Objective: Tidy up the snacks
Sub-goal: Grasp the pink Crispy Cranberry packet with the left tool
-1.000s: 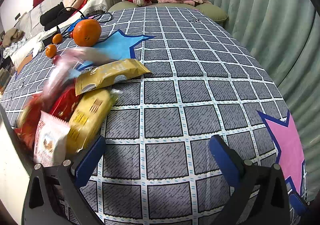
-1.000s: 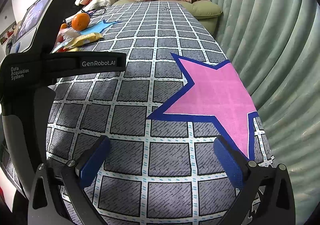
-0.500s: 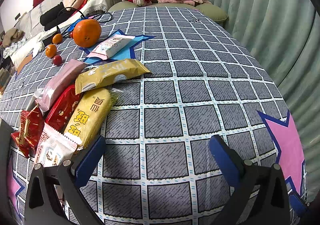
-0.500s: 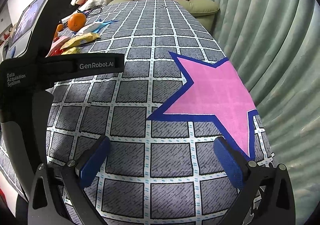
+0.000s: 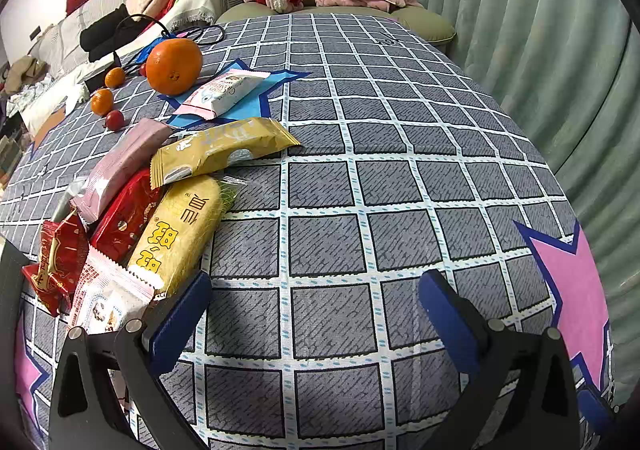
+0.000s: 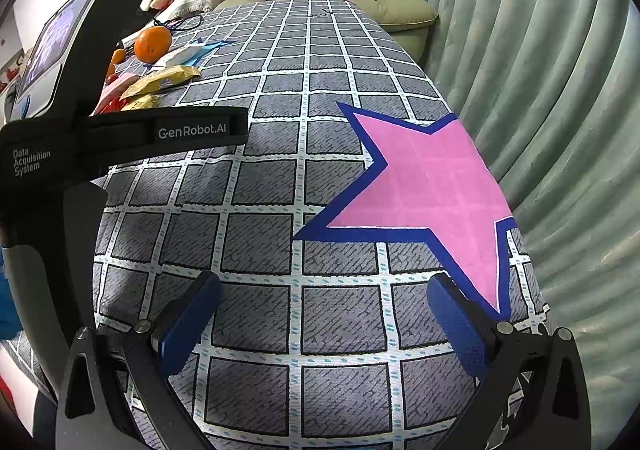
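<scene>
Above the desk (image 5: 360, 185), both tools, left (image 5: 314, 308) and right (image 6: 324, 310), hang with fingers apart and empty; snacks (image 5: 180, 217) lie piled at left.

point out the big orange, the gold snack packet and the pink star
big orange (image 5: 174, 65), left wrist view, middle of its peel
gold snack packet (image 5: 224, 149), left wrist view, centre of the wrapper
pink star (image 6: 424, 185), right wrist view, middle of the pink fill

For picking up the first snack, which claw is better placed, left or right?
Left, probably. The left claw is open, with the snacks just beside its left finger. The right claw is also open, but it faces the pink star and the pile lies far off behind the other device.
</scene>
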`<state>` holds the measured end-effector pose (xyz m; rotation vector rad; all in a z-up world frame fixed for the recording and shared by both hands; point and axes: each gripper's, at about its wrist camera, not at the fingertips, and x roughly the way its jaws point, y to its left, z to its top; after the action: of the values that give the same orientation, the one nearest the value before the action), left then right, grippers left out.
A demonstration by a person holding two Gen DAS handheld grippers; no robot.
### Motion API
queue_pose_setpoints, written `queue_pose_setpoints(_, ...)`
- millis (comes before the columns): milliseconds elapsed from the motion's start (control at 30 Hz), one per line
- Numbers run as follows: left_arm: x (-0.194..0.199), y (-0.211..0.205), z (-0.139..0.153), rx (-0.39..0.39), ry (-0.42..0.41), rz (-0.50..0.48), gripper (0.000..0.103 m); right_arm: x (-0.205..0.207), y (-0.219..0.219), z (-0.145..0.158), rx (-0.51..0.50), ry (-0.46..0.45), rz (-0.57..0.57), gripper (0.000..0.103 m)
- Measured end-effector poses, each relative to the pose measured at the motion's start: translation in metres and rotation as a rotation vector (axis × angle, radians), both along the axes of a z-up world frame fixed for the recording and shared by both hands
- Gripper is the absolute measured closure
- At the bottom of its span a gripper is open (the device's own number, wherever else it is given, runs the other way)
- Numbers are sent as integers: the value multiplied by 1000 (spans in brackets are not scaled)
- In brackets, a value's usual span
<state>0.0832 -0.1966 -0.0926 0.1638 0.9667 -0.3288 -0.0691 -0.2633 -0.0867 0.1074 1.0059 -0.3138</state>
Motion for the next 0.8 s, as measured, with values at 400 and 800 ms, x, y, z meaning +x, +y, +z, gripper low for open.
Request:
queue_pose_setpoints(400, -3, 3, 3, 57, 111, -142, 0, 0, 1, -1, -5, -20, -6, 0)
queue_pose_setpoints(800, -4, 118, 33, 70, 56, -39, 0, -3, 3, 0, -11, -36, -14, 0)
